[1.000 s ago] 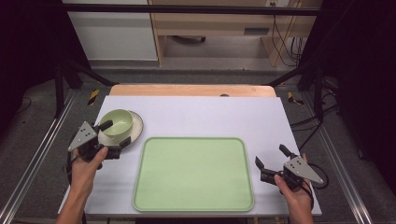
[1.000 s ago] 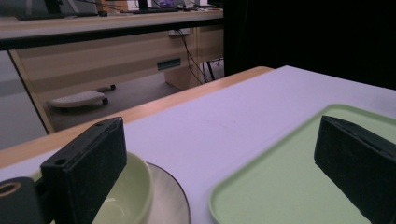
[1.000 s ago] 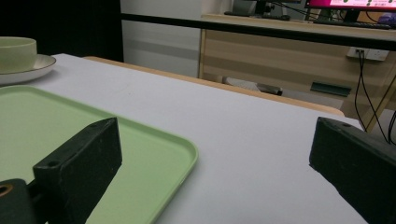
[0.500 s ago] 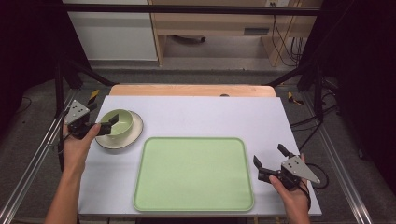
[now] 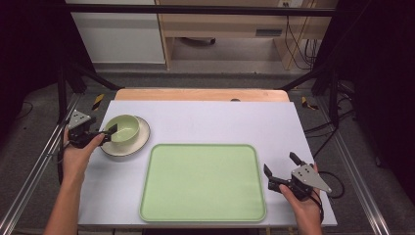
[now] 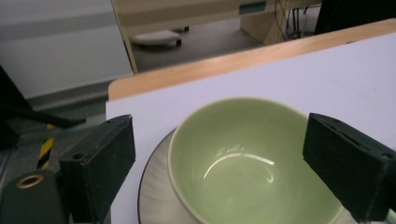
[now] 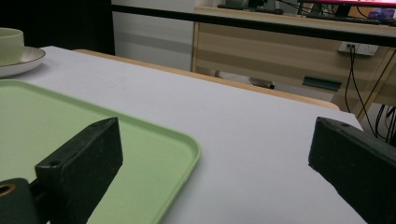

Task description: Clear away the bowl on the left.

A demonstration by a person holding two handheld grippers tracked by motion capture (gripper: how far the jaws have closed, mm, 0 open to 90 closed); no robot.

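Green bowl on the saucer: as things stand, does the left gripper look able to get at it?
Probably yes. The left gripper is open at the green bowl on its saucer, jaws spread either side of the bowl in the left gripper view, nothing between them.

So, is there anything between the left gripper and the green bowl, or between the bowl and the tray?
Nothing visible. The left gripper, jaws open, is already at the bowl, which sits on its saucer. Between the saucer and the tray lies bare table.
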